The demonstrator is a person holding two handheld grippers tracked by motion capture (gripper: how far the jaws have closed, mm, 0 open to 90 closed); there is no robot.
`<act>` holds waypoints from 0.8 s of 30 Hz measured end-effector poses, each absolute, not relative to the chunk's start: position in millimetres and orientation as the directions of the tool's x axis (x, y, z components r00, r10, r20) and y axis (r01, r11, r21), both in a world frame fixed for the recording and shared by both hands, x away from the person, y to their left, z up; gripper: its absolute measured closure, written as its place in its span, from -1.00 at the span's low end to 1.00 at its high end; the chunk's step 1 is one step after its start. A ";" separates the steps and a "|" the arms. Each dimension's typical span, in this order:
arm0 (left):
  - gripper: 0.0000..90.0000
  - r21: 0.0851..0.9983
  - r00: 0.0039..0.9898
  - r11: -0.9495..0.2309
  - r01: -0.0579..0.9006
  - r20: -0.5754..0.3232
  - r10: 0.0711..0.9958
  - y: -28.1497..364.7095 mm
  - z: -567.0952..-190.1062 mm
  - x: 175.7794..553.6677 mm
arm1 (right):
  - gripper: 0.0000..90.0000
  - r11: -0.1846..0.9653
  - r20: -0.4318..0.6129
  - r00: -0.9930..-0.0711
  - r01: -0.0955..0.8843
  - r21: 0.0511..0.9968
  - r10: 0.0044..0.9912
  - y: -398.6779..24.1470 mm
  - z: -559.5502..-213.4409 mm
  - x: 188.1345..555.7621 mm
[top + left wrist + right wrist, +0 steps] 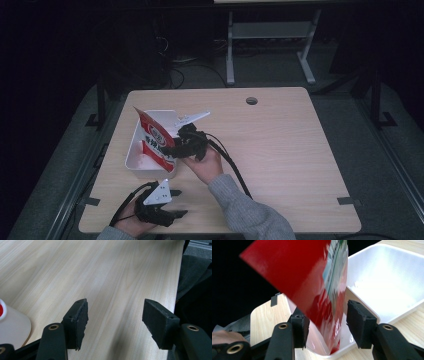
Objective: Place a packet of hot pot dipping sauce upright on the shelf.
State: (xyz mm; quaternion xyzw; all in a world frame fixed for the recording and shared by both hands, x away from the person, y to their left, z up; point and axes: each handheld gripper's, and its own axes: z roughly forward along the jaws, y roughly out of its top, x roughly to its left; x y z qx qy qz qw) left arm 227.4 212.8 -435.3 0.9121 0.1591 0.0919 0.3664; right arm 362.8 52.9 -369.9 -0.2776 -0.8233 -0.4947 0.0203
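Right jaws: spread on either side of the red snack packet (pixel 312 290); the left pad sits against or just beside the packet's face, while a gap shows between the packet and the right pad, so a firm pinch cannot be confirmed.
Right gripper (pixel 186 142): held at the right edge of the white tray (pixel 131 159), with the person's right hand (pixel 204 164) behind it and a grey sleeve (pixel 245 210) trailing to the bottom edge.
Red snack packet: stands tilted with its lower end inside the white tray, its top corner leaning up and away from the gripper; a white panel with printing shows on its front in the high view (pixel 157 140).
White tray: a shallow rectangular dish on the left part of the table, its inside bare and glossy in the right gripper view (pixel 384 285).
Left jaws: wide apart, with bare wood between them.
Left gripper (pixel 115 320): rests low near the front left edge of the table, held in the left hand (pixel 131 224), well apart from the tray.
Surface: a pale wood-grain table (pixel 280 150) with rounded corners and a round cable hole (pixel 251 100) near its far edge.
Room: dark, with grey floor and a white frame's legs (pixel 270 45) beyond the table.
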 end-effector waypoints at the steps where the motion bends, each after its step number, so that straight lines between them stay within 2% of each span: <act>1: -0.19 0.698 0.932 -0.680 0.223 0.051 0.358 212.5 -435.3 227.5 | 0.14 0.358 0.307 -0.848 0.474 0.805 0.433 51.4 -369.7 362.7; 15: -0.20 0.696 0.933 -0.682 0.222 0.051 0.356 208.8 -435.1 228.8 | 0.04 0.354 0.320 -0.862 0.463 0.813 0.392 26.1 -367.3 354.0; 24: -0.21 0.696 0.933 -0.682 0.225 0.049 0.357 205.8 -435.0 230.1 | 0.02 0.369 0.311 -0.859 0.465 0.805 0.406 1.4 -370.0 348.7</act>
